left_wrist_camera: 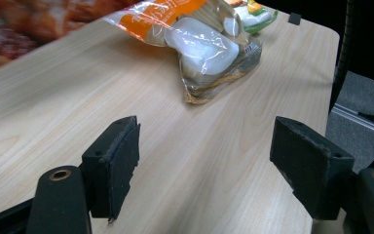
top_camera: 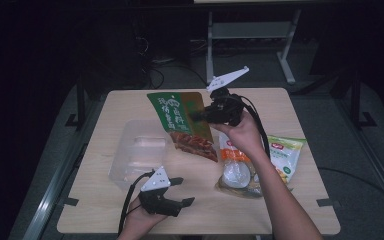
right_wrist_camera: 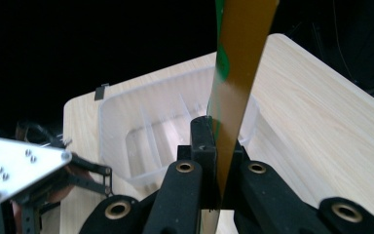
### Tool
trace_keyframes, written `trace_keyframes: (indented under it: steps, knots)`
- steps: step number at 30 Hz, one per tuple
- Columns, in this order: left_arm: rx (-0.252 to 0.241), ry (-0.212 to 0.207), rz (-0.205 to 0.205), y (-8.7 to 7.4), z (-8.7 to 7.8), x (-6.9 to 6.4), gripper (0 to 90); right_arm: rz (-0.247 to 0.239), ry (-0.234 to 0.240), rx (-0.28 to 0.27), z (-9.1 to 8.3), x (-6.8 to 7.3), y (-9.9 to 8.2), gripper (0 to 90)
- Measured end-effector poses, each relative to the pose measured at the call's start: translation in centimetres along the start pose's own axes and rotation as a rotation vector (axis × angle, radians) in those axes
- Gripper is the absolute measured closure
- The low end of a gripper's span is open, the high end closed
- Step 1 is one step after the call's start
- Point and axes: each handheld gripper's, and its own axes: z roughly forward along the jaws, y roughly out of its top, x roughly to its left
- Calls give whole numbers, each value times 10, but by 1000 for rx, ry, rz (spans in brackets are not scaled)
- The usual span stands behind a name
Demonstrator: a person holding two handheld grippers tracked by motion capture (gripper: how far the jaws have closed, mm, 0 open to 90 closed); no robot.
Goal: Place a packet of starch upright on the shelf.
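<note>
My right gripper is shut on the edge of a green and brown snack bag and holds it up above the middle of the table. In the right gripper view the snack bag runs edge-on up from between the closed jaws, with a clear plastic bin on the table behind it. My left gripper hovers open and empty near the table's front edge, to the right of the clear plastic bin. In the left gripper view my left gripper points at an orange and clear bag.
The orange and clear bag lies right of centre, partly under the right forearm. A yellow-green packet lies beside it toward the right edge. The wooden table has bare room at front left. Dark floor and a metal frame lie beyond.
</note>
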Motion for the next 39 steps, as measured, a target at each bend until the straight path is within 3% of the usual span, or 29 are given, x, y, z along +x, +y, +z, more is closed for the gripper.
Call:
trace_keyframes:
  steps: [21, 30, 39]
  knots:
    - [-18, -8, -13, 1, -1, 2, 253, -64, 23, -3, 55, -6, 60, 898]
    - [2, -6, 11, 0, -1, 3, 251, -66, 47, -8, 85, -7, 72, 898]
    - [-4, -3, 13, 1, -3, 3, 248, -47, 74, -28, 132, -10, 68, 898]
